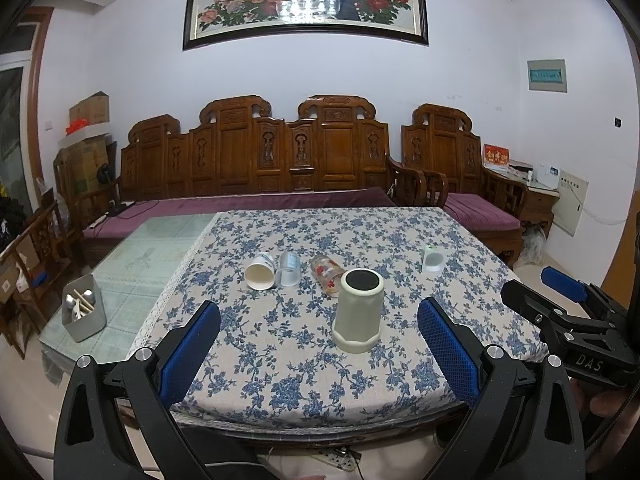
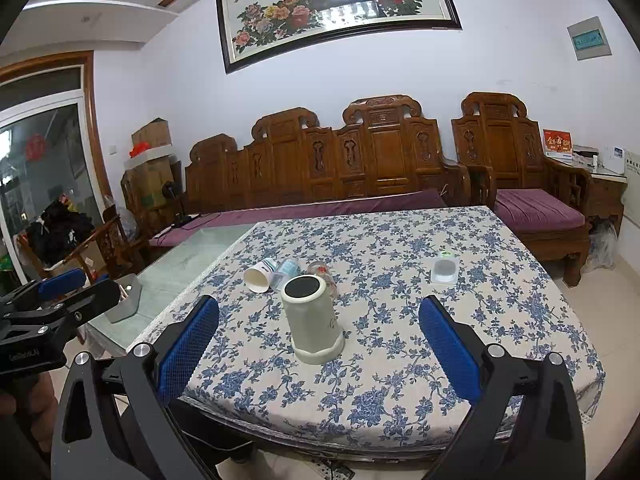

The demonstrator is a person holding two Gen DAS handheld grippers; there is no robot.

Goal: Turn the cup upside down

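A pale grey-green cup (image 1: 357,312) stands upside down on the floral tablecloth (image 1: 280,360), its black base on top; it also shows in the right wrist view (image 2: 314,320). My left gripper (image 1: 320,334) is open and empty, held back from the cup near the table's front edge. My right gripper (image 2: 320,334) is open and empty, also short of the cup. Behind the cup lie a white paper cup (image 1: 261,271), a clear plastic cup (image 1: 289,268) and a red-patterned glass (image 1: 327,270) on their sides. A small white cup (image 1: 432,259) lies at the right.
A metal holder (image 1: 83,314) with utensils sits on the bare green tabletop at the left. The right gripper shows at the right edge of the left wrist view (image 1: 568,300). A carved wooden sofa (image 1: 256,160) stands behind the table.
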